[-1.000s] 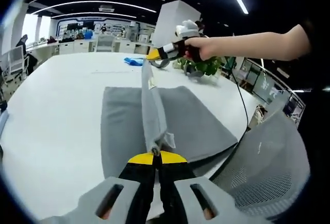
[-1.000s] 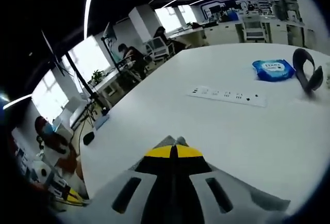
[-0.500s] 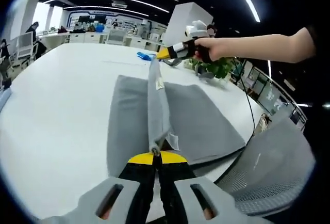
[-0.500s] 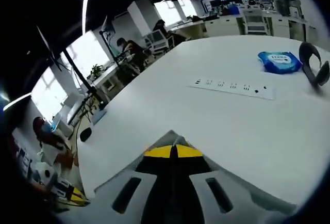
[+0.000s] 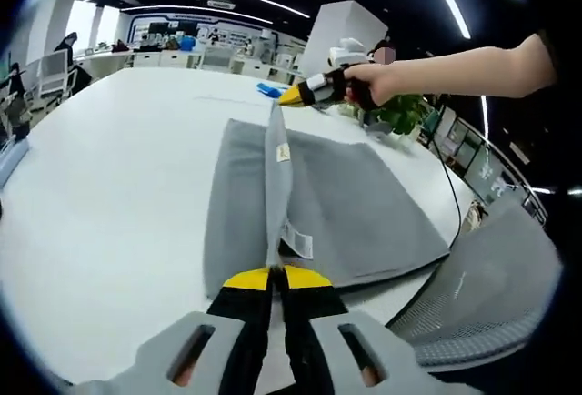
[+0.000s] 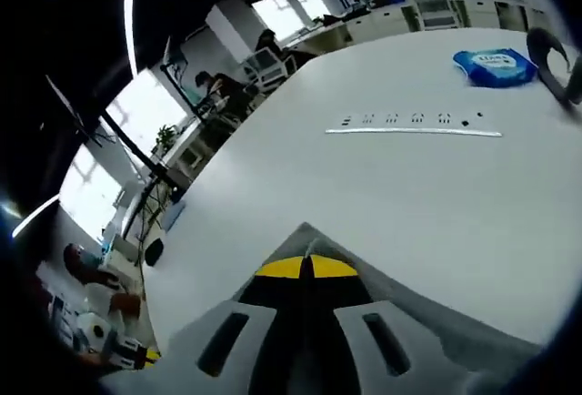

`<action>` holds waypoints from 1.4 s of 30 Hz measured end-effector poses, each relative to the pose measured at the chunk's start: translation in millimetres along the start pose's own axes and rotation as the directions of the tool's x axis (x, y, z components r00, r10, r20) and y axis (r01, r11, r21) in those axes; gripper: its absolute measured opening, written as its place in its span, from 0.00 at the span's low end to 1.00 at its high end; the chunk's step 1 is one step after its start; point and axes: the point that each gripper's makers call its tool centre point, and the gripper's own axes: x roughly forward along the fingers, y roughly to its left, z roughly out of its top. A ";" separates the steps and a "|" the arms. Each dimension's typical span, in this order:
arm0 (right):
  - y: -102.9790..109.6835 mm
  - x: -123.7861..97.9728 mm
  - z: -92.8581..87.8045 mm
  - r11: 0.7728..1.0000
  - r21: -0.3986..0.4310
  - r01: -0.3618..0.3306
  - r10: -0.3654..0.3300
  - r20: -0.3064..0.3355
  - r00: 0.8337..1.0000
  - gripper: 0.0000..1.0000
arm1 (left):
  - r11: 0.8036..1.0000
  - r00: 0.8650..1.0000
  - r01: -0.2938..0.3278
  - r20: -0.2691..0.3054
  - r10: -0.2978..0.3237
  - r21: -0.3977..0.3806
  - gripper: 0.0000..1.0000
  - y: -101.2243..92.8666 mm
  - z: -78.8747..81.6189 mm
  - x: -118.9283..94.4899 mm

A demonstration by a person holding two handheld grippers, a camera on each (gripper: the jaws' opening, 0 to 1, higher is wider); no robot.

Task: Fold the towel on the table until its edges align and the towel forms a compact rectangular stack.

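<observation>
A grey towel point(image 5: 364, 204) lies spread on the white table point(image 5: 109, 186). One of its edges is lifted into a taut ridge point(image 5: 275, 177) with a white label hanging from it. My left gripper point(image 5: 275, 274) is shut on the near end of that ridge. At the far end the right gripper point(image 5: 289, 97), held by a person's hand, is shut on the other corner. In the right gripper view my right gripper point(image 6: 306, 265) is shut on a grey towel corner point(image 6: 305, 234) that pokes out past its yellow tips.
A power strip point(image 6: 414, 125), a blue wipes pack point(image 6: 496, 63) and a dark strap point(image 6: 550, 65) lie farther along the table. A potted plant point(image 5: 397, 115) stands behind the right hand. A mesh chair point(image 5: 491, 286) is off the table's near right edge.
Both grippers have carried the lifted edge across the towel, and the ridge now hangs lower and tauter. The blue pack and power strip sit farther off in the right gripper view.
</observation>
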 end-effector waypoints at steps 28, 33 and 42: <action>11.1 37.2 -26.4 0.997 0.014 -0.072 0.072 -0.008 0.997 0.04 | 0.999 0.999 -0.034 -0.008 0.034 0.023 0.17 17.0 -4.0 -2.1; 6.6 24.2 -30.4 0.998 -0.041 -0.054 0.052 -0.032 0.998 0.06 | 0.998 0.999 -0.041 -0.002 0.041 0.039 0.18 16.0 -1.8 -2.1; -29.7 -37.2 -78.7 0.914 -0.405 -0.001 -0.075 -0.172 0.982 0.06 | 0.992 1.000 0.015 -0.009 -0.014 0.122 0.21 -14.3 7.1 0.8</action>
